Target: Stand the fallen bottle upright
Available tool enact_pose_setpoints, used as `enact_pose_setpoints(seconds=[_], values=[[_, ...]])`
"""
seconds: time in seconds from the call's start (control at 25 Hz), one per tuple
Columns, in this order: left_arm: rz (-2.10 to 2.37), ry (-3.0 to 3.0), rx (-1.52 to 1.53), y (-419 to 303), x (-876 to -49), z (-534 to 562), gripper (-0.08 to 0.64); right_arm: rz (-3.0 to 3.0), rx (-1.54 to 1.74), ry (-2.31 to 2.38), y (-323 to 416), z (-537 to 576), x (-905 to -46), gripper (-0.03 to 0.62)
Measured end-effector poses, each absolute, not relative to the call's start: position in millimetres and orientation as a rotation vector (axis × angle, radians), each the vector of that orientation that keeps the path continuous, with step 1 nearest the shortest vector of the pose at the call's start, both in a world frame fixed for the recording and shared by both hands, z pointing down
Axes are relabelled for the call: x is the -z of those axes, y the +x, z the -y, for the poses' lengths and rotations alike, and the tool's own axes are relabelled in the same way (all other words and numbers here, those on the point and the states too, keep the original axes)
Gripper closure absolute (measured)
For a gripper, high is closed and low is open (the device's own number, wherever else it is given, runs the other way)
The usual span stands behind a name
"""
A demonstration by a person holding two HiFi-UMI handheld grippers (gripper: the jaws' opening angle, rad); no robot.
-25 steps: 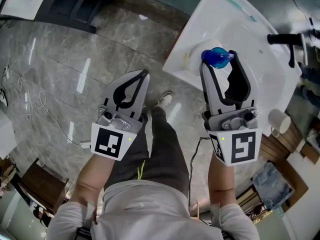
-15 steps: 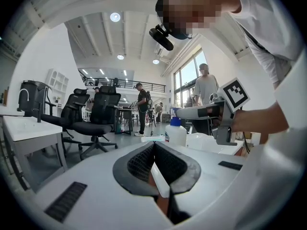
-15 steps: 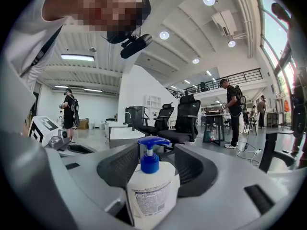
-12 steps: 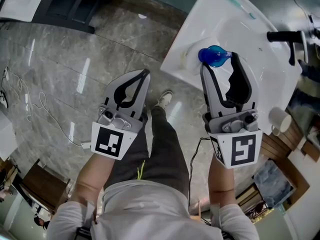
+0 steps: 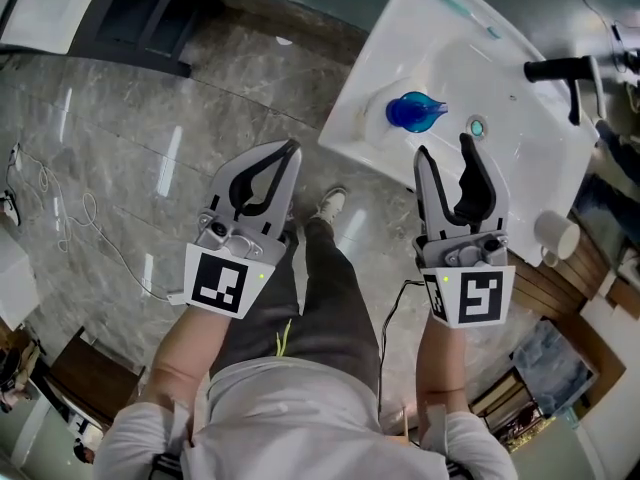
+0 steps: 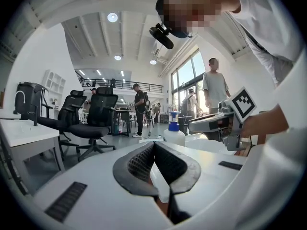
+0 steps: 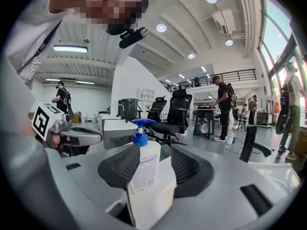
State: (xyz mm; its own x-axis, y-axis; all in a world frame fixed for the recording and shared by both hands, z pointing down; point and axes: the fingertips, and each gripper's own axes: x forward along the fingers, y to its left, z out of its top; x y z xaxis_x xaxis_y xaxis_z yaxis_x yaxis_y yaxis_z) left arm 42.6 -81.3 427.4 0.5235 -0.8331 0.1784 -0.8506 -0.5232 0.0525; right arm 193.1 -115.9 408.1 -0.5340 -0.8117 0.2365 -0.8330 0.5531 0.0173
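Right gripper view shows the bottle (image 7: pixel 146 162) upright on the sink's (image 5: pixel 500 78) near left edge, just beyond the right gripper's (image 5: pixel 443 148) wide-apart jaws, apparently released. The left gripper (image 5: pixel 288 150) hangs closed, unneeded.

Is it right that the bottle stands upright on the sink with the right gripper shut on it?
Not quite: the right gripper is open, short of the bottle, as the head view shows; the bottle does stand upright on the sink.
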Motion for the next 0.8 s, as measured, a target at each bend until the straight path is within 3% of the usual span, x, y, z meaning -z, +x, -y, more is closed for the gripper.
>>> enact_pose_setpoints(seconds=[0.28,0.8], values=[[1.442,2.673,-0.165,52,-386,84,0.541,2.475,-0.165,1.472,228,98,-395,0.486],[1.454,2.742,-0.072,49,-288,69,0.542,2.296,-0.219,1.727,285,70,-326,0.542]])
